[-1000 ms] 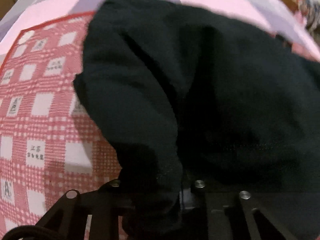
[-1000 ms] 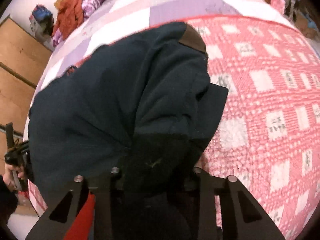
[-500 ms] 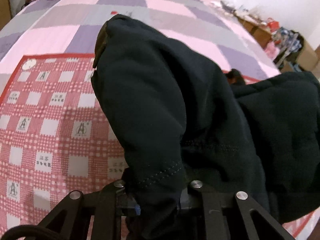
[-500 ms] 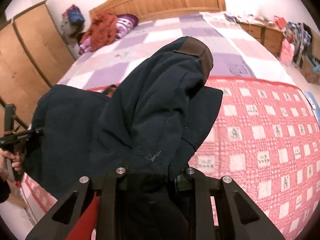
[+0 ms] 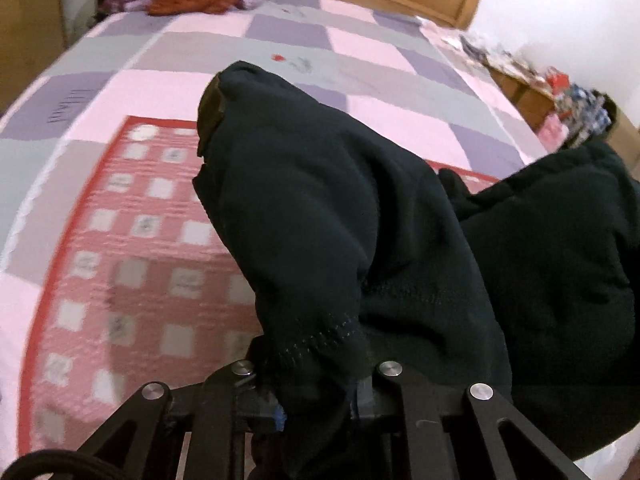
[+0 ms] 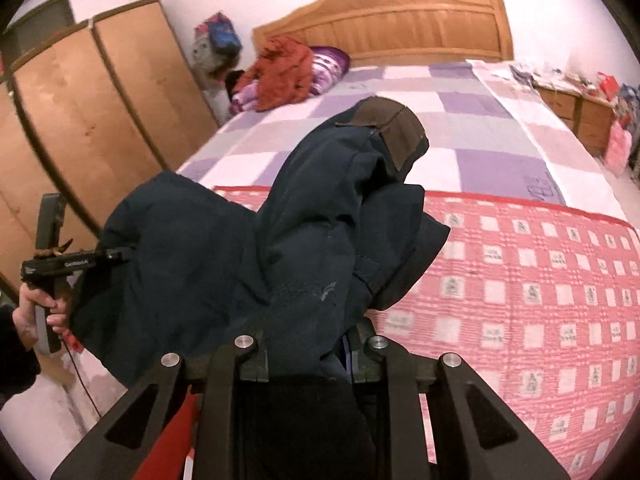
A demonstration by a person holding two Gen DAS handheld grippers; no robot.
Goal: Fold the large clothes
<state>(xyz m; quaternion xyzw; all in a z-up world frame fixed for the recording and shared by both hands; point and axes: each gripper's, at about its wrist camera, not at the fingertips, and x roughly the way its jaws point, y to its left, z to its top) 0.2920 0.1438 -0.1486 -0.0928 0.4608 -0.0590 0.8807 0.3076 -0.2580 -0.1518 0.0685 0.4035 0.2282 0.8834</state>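
Note:
A large dark navy garment (image 5: 360, 216) with a brown patch (image 6: 390, 128) hangs lifted above the bed. My left gripper (image 5: 316, 396) is shut on one bunched edge of it. My right gripper (image 6: 308, 364) is shut on another bunched edge (image 6: 312, 248). The garment drapes between the two grippers. The left gripper also shows in the right wrist view (image 6: 116, 255), held in a hand at the far left. The fingertips are hidden under cloth.
A red and white checked blanket (image 6: 540, 280) covers the near part of the bed over a purple and pink quilt (image 5: 320, 52). Red and purple clothes (image 6: 292, 72) lie by the wooden headboard (image 6: 400, 20). A wardrobe (image 6: 100, 120) stands left; cluttered cabinets (image 6: 580, 108) stand right.
Both grippers have risen and tilted up with the garment, lifting it off the checked blanket. The headboard and room have come into view.

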